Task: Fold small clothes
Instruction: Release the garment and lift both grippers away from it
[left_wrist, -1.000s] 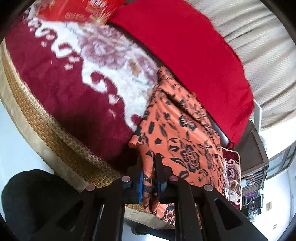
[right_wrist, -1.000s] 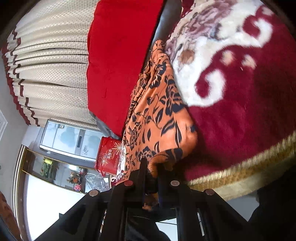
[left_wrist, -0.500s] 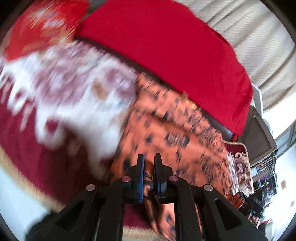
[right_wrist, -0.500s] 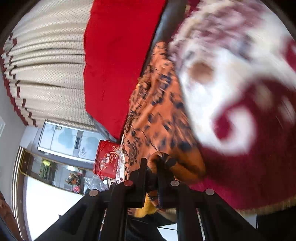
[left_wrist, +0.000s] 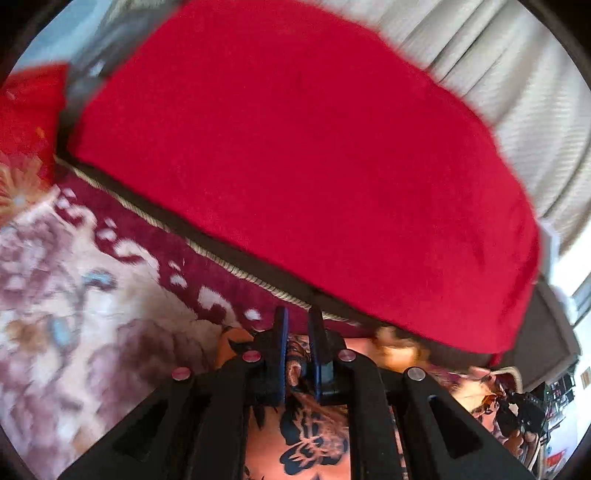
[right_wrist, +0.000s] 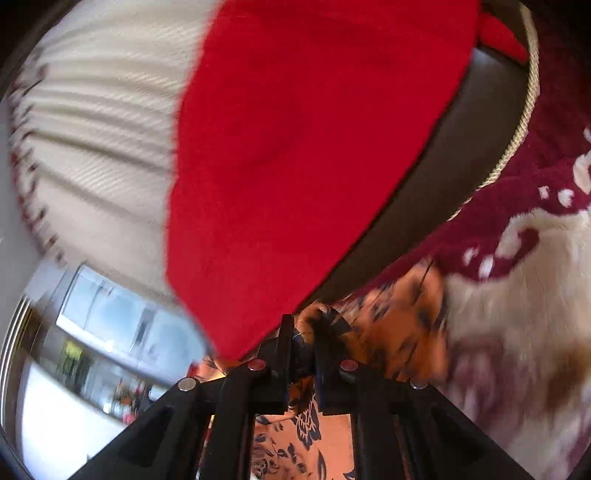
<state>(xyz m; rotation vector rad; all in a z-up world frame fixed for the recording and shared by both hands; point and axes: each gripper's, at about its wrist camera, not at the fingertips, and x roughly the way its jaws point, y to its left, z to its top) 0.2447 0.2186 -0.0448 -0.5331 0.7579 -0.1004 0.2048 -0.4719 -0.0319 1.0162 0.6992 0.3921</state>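
Here, the left claw (left_wrist: 297, 325) was clamped on a fold of the orange floral garment (left_wrist: 314, 435), which ran down between the 2 fingers. The right claw (right_wrist: 301, 332) was likewise pinched shut on another edge of the garment (right_wrist: 399, 332). The cloth lay on the maroon-and-cream floral blanket (left_wrist: 92, 295), close beside the red cushion (left_wrist: 295, 166). A pleated cream curtain (right_wrist: 103, 129) hung behind. Both views were motion-blurred.

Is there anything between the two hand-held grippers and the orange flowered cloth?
Nothing visible. The left hand-held gripper and the right hand-held gripper are each already shut on the orange flowered cloth, which passes between their fingers. The red cushion lies beyond it.
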